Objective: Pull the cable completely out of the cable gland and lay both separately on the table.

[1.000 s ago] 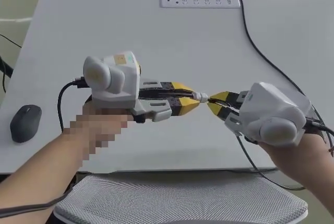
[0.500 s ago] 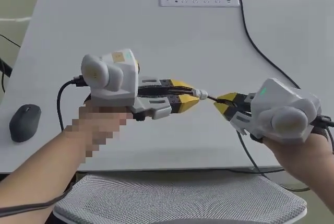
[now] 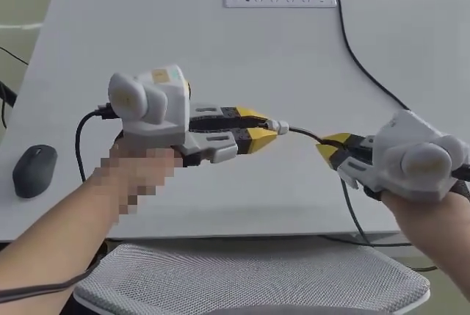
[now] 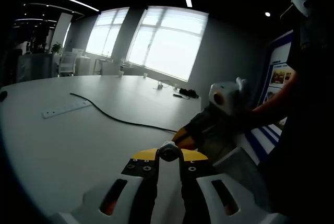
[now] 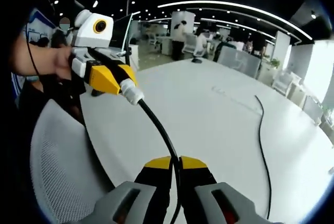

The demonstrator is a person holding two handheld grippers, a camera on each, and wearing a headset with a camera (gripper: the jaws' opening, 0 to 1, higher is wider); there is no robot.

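Pinching the cable [image 3: 302, 133], your right hand-held gripper [image 3: 328, 146] draws toward centre right, away from your left hand-held gripper [image 3: 272, 131] clamped on the cable gland [image 3: 279, 127] mid-frame, so more cable is out but not yet free.

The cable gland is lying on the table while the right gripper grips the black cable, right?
No. The cable gland is off the table, held by the left gripper, as the right gripper view shows. The right gripper does grip the black cable.
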